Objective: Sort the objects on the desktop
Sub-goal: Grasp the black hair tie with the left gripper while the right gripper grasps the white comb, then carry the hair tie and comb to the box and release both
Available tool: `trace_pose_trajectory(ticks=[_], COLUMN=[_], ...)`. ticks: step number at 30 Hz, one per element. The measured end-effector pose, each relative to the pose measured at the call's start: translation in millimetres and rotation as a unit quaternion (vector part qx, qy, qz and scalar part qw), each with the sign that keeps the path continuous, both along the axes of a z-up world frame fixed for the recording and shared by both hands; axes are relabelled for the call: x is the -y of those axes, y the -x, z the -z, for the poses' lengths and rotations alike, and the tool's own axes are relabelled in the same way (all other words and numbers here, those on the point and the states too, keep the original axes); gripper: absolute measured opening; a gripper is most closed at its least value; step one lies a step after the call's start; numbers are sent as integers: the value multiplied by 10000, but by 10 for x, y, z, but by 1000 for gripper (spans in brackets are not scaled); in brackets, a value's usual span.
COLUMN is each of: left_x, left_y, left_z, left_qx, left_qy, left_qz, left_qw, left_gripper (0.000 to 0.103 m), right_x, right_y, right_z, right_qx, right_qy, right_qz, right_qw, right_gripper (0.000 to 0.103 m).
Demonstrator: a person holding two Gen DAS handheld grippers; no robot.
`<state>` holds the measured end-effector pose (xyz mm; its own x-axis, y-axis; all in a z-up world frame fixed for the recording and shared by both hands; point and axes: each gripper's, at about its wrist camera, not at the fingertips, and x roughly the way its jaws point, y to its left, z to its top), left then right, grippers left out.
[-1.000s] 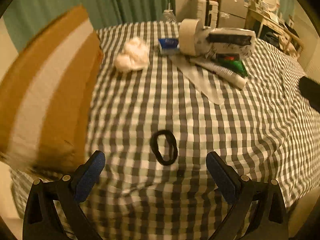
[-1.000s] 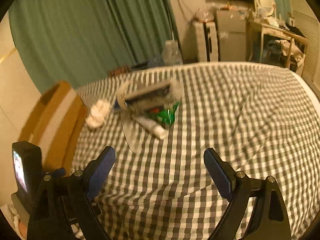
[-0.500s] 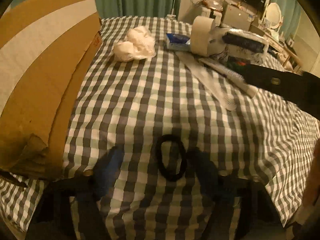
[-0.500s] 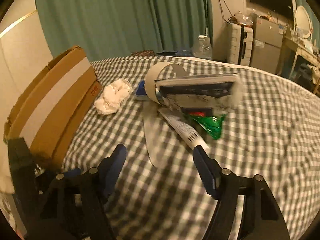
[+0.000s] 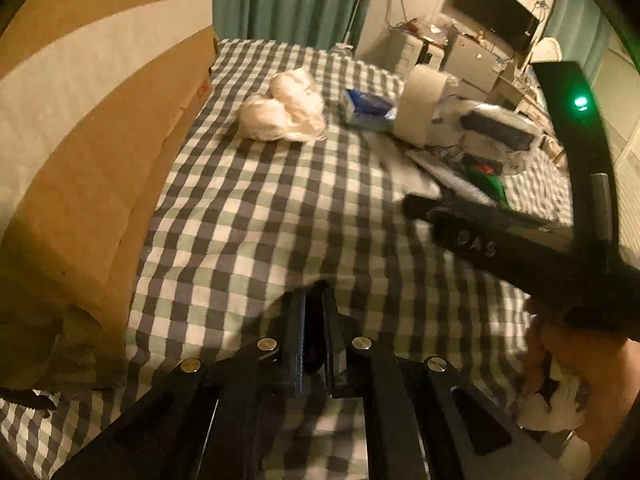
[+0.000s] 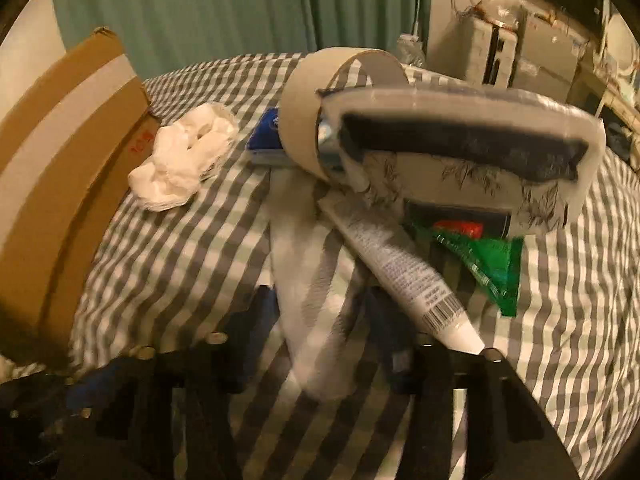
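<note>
Left gripper [image 5: 311, 312] pressed together low over checked cloth [image 5: 280, 208]; dark bit between the pads, too hidden to identify. Right gripper [image 6: 320, 320] spread, blurred, straddling clear flat strip [image 6: 312, 280]. White tube [image 6: 400, 264] just beside, green packet [image 6: 496, 268] right. Tape roll [image 6: 304, 120], white wad [image 6: 180, 160] farther back. Cardboard box [image 5: 80, 140] far left.

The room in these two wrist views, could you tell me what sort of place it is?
Probably a lived-in home room, not a lab: green curtains, a wall-mounted television above cluttered furniture, and a checked cloth strewn with household odds.
</note>
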<state>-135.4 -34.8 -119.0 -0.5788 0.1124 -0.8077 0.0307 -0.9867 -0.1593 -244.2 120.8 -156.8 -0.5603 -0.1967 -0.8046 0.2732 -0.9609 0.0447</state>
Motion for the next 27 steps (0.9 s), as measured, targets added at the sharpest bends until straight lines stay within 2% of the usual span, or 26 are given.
trace_pose_trajectory(ticks=[6, 13, 15, 22, 27], left_x=[62, 84, 58, 93, 111], left_y=[17, -50, -121, -285, -494], left_z=[-5, -153, -229, -486, -832], left_qx=[-81, -263, -292, -532, -831], left_qy=[41, -124, -46, -366, -445], left_qz=[-86, -70, -20, 75, 103], left_qw=[9999, 9996, 9996, 9979, 9955], left_gripper=[7, 7, 7, 7, 7], right_x=[-23, -246, -281, -247, -276], right_y=[-276, -754, -912, -1380, -1590], right_z=[-91, -214, -254, -574, -857], right_qx=[187, 629, 658, 457, 247], right_qy=[-92, 408, 464, 925, 1203], right_qz=[-64, 139, 263, 347, 477], right_qw=[9998, 9971, 9964, 9941, 9913], right_gripper=[26, 26, 26, 26, 26])
